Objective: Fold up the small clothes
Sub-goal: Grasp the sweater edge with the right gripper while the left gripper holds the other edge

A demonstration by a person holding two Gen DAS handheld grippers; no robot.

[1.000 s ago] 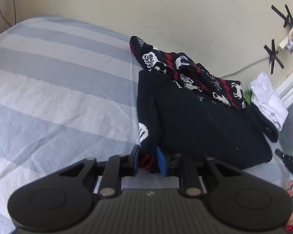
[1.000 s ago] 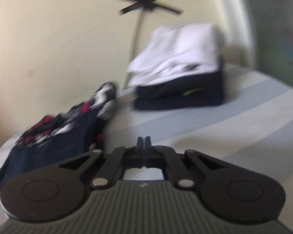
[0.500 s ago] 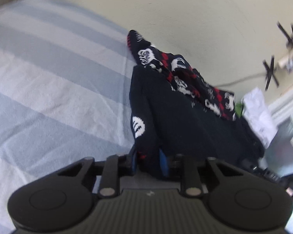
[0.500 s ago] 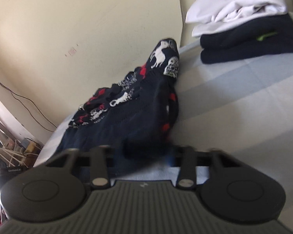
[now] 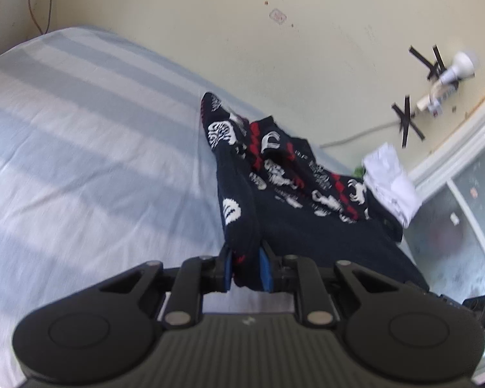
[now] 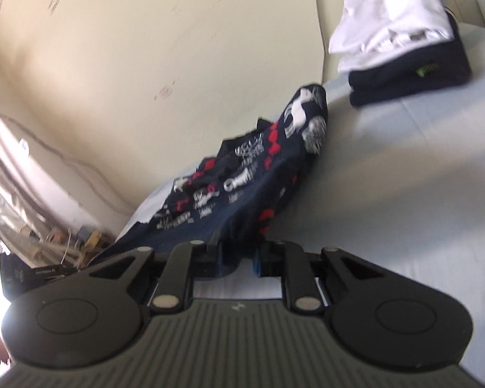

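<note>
Left gripper (image 5: 246, 270): blue pads are closed to a narrow gap on a bunched near corner of the patterned garment (image 5: 291, 200). Right gripper (image 6: 237, 258): jaws are likewise pinched on the opposite near corner of the same garment (image 6: 242, 181), with cloth filling the gap.

The garment, dark navy with white and red motifs, is stretched between the two grips and draped onto the striped bedsheet (image 5: 80, 161), its far edge rising toward the wall (image 5: 210, 16).

Handling judgement: soft, light, limp knit that is not fragile and sags wherever unsupported. Corners or hem edges are judged the best holds, pinched through both layers.

Beyond the garment, against the wall, a folded stack (image 6: 404, 51) is seen: white cloth over dark cloth. A small green logo is noted on the dark piece, but it cannot be read. Print on the garment is too blurred to read.
</note>
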